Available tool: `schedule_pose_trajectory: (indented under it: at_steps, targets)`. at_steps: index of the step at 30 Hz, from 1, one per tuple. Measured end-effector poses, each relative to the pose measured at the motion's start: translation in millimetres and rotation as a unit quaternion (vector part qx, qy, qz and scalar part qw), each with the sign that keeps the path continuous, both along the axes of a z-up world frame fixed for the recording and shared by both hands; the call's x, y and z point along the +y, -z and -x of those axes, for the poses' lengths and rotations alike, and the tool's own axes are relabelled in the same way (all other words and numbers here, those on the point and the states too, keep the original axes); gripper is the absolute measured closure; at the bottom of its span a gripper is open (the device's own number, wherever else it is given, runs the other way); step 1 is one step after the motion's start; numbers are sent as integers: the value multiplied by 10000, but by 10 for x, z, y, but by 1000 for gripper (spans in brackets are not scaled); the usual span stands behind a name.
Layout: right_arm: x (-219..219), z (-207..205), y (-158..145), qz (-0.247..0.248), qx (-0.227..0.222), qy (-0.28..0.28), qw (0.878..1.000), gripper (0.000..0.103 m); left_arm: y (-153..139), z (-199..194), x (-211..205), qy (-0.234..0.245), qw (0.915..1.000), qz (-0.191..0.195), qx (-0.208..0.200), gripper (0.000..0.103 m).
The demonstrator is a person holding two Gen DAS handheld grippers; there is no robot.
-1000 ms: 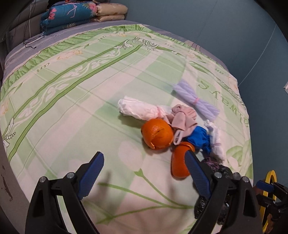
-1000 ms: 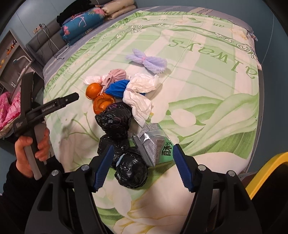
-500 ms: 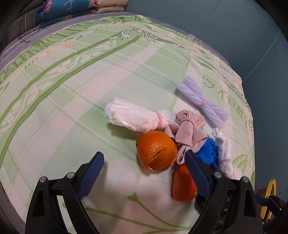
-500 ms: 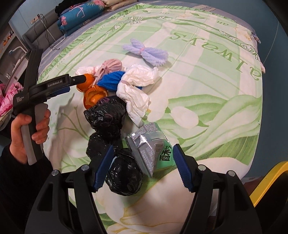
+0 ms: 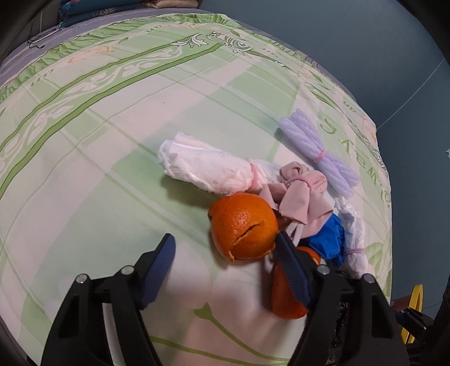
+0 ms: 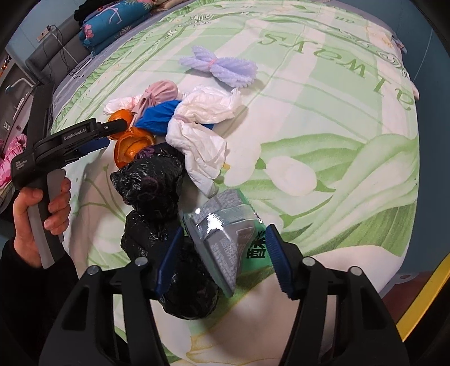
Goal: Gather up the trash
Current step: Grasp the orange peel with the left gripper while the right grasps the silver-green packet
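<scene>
Trash lies in a heap on the green patterned bedspread (image 5: pixel 84 118). In the left wrist view my left gripper (image 5: pixel 225 253) is open, its jaws either side of an orange peel dome (image 5: pixel 243 225); a second peel (image 5: pixel 284 292) lies beside the right finger. A white tissue roll (image 5: pixel 205 169), pink cloth (image 5: pixel 301 194), blue bag (image 5: pixel 326 239) and lilac foam bundle (image 5: pixel 317 152) lie beyond. In the right wrist view my right gripper (image 6: pixel 222 256) is open around a silver and green foil packet (image 6: pixel 225 225), with black bags (image 6: pixel 152 180) to its left. The left gripper also shows in the right wrist view (image 6: pixel 112 128).
Folded quilts and pillows (image 6: pixel 109 25) sit at the head of the bed. The bed's edge and a blue wall (image 5: pixel 393 56) lie to the right. A yellow object (image 6: pixel 422 295) stands beside the bed at lower right. White crumpled tissue (image 6: pixel 202 135) lies mid-heap.
My left gripper has moved forward, so the orange peel now sits between its open jaws. My right gripper has closed in on the foil packet.
</scene>
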State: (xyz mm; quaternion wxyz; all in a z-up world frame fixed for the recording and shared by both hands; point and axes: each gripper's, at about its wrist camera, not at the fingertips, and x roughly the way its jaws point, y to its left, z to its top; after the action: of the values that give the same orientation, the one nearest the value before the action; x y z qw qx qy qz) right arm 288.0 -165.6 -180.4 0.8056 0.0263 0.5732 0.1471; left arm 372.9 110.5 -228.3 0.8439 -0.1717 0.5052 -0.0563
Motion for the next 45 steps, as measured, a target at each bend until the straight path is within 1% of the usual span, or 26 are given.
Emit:
schedule_pose_trajectory:
  at_steps: [2,3,5,8,10,13,14,19,27,34,45]
  targets:
    - [13,-4,11,28,-3,19,10000,50,2,19,-50,67,10000,-39,0,47]
    - [23,-2,11,38,-10,15,10000,53,-1,20,-80,98,9999,-55,5,50]
    - [28,1,9,48,-29,25,10000,58,-11,14,-101,134,9999,-9,-3,63]
    - [23,3,14,42,-29,81,10000,62,-39,20,-146,164,9998,-121,-50,66]
    - [8,6,13,26,-39,113,9999,70,-42,36,-150,176,9997,-130,-70,69]
    - [-1,15,12,54,-66,135,9999,78,-56,61,-134,173,9998,-102,-89,73]
    - [-2,16,12,64,-73,144,9998,79,-63,66,-127,164,9998,-99,-94,75]
    - [9,57,-9,90,-115,102,9998,85,-108,120,-66,73,9999,-77,-127,77]
    - [63,161,-97,37,-183,2,9998,85,-175,255,5,-17,9998,-43,-189,79]
    - [43,271,-145,-36,-172,25,9998,85,-270,390,66,-78,9996,-9,-284,79]
    - [71,557,-257,-158,-233,-125,9995,85,-515,676,177,-177,9986,-9,-491,79]
